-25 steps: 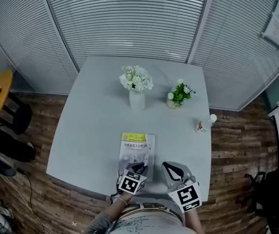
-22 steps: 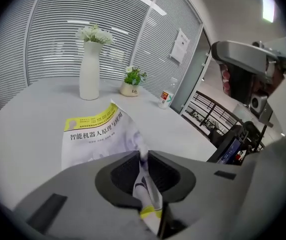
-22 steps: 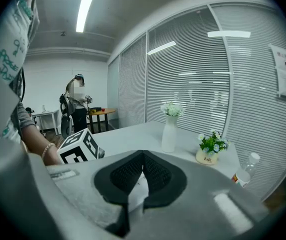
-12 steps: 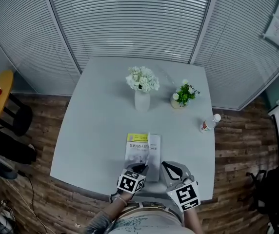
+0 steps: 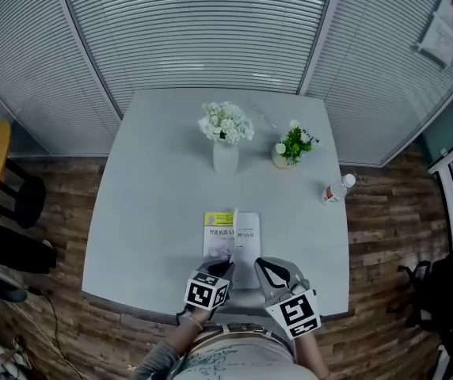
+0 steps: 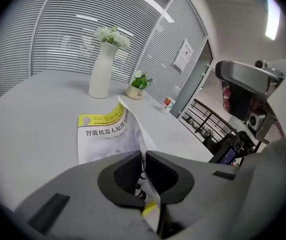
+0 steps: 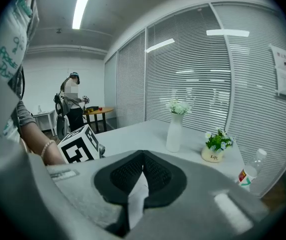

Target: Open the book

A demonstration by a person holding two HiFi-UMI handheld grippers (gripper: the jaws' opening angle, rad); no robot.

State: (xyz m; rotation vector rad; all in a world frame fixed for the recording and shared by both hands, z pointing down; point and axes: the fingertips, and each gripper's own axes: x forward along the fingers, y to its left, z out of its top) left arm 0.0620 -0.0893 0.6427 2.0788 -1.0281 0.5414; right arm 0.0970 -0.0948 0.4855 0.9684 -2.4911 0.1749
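Observation:
The book (image 5: 232, 236) lies near the table's front edge, its yellow-and-white cover (image 6: 105, 131) lifted and standing up from the pages. My left gripper (image 5: 217, 269) is at the book's near edge. In the left gripper view its jaws (image 6: 143, 173) are closing, with the pads pressed on the cover's lower edge. My right gripper (image 5: 268, 269) is at the book's near right corner. The right gripper view shows it (image 7: 142, 171) shut on a white page (image 7: 137, 196). The left gripper's marker cube (image 7: 80, 145) shows beside it.
On the grey table (image 5: 147, 212) a white vase of flowers (image 5: 225, 137) and a small potted plant (image 5: 290, 145) stand at the back, and a bottle (image 5: 337, 188) lies near the right edge. A person (image 7: 73, 106) stands far off by a round table.
The cover has swung up from nearly flat and a white page now shows to its right. Both grippers shifted slightly at the book's near edge.

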